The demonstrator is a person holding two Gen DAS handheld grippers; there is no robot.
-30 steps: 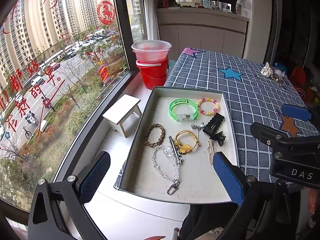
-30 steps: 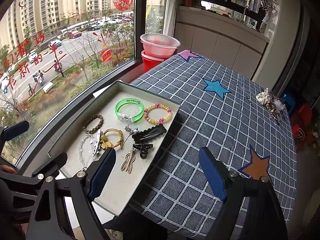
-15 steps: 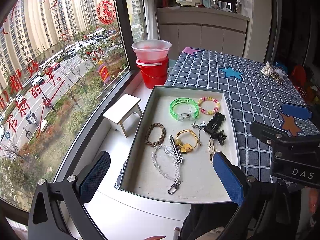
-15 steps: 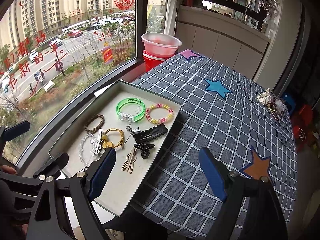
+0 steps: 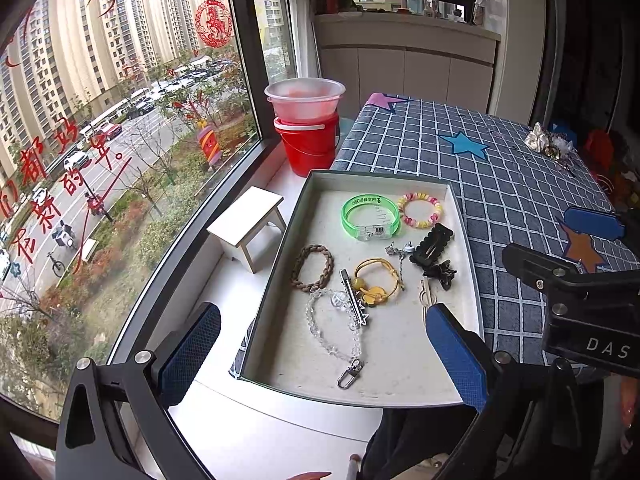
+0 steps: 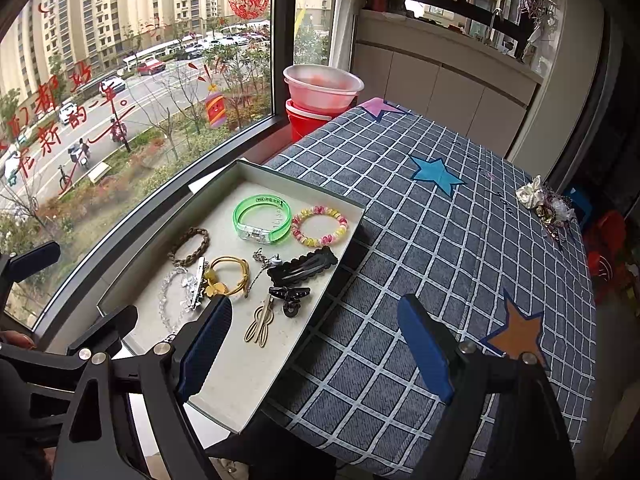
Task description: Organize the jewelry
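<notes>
A shallow grey tray lies at the left edge of the checked table. In it are a green bangle, a pink and yellow bead bracelet, a brown braided band, a yellow hair tie, a clear bead chain, black hair clips and a gold pin. My left gripper is open and empty above the tray's near end. My right gripper is open and empty over the tray's right rim.
A red bucket with a pink basin stands by the window behind the tray. A small white stool sits on the sill. A pile of trinkets lies at the table's far right. The blue checked cloth covers the table.
Both grippers have drifted only slightly; the view has barely shifted. Nothing in the tray has moved.
</notes>
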